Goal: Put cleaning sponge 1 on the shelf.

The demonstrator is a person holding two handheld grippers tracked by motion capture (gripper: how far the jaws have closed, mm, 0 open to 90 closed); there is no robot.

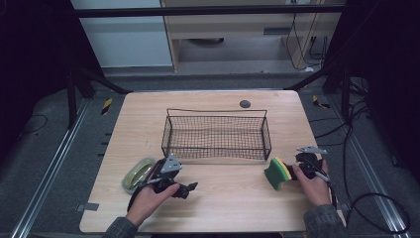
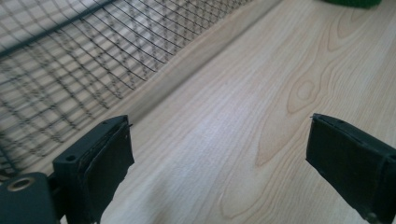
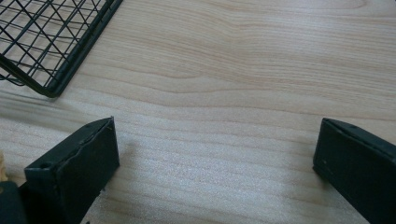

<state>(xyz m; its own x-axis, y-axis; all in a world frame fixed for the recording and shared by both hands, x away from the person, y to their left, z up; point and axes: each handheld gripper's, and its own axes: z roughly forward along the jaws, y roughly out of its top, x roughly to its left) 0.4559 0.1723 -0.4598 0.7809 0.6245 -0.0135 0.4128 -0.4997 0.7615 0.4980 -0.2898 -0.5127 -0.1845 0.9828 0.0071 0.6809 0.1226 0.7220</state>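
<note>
Progress: as we judge it, the work is loading the loose items into the black wire-mesh basket (image 1: pixel 218 111), and none of it is done yet. Everything is left: each item has to be gripped, lifted over the rim and let go inside.

Items: the green-and-yellow rectangular sponge (image 1: pixel 276 173) sits on the light wooden table (image 1: pixel 223 203), off the basket's near right corner. It is just beside the right claw (image 3: pixel 217 126); we cannot tell whether they touch. The pale yellow-green rounded object (image 1: pixel 137 173), too small to identify, lies on the table near the basket's near left corner, partly behind the left claw (image 2: pixel 219 123).

Claws: both are spread wide. The gripper views show bare wood between each pair of jaws, so neither pinches anything. The left claw hangs low over the table in front of the basket's long near wall.

Containers: the basket stands upright at mid-table. Through the mesh we see only wood grain; it holds nothing.
</note>
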